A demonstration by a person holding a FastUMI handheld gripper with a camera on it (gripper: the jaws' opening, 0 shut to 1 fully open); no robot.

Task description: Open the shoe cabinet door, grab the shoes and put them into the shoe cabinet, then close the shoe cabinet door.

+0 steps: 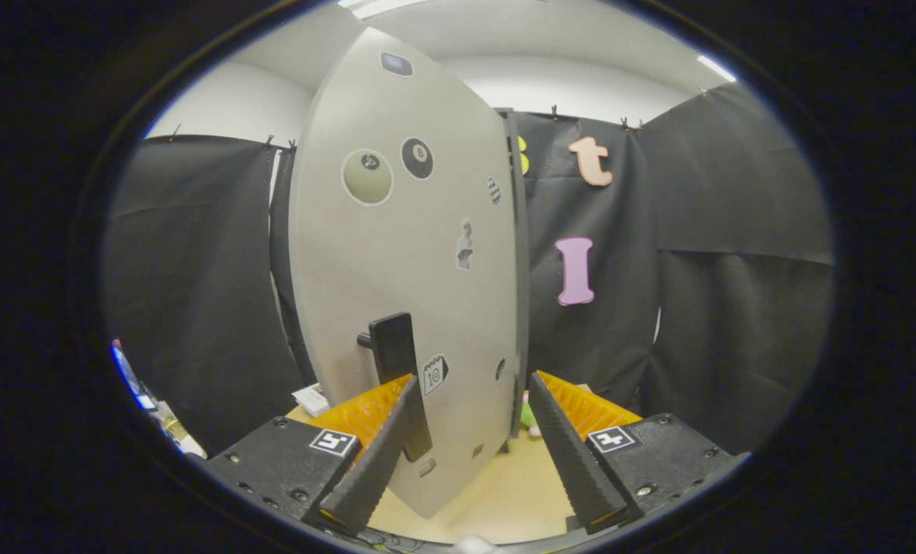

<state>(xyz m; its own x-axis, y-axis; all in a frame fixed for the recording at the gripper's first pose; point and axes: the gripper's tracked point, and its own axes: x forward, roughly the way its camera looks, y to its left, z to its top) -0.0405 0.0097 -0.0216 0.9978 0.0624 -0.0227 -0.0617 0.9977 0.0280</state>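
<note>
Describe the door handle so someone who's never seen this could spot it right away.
Find the tall pale cabinet door dotted with stickers, standing ahead of the open tongs. Low on it is the handle, just beyond the left finger. Unlike the flat stickers, it's a dark upright bar that juts out from the door.

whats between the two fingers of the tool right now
In the gripper view, the lower edge of the cabinet door stands between the open tool fingers, its black handle by one finger.

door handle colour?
Black handle on the pale grey door, gripper view; the open gripper's fingers straddle the door's edge.
</note>
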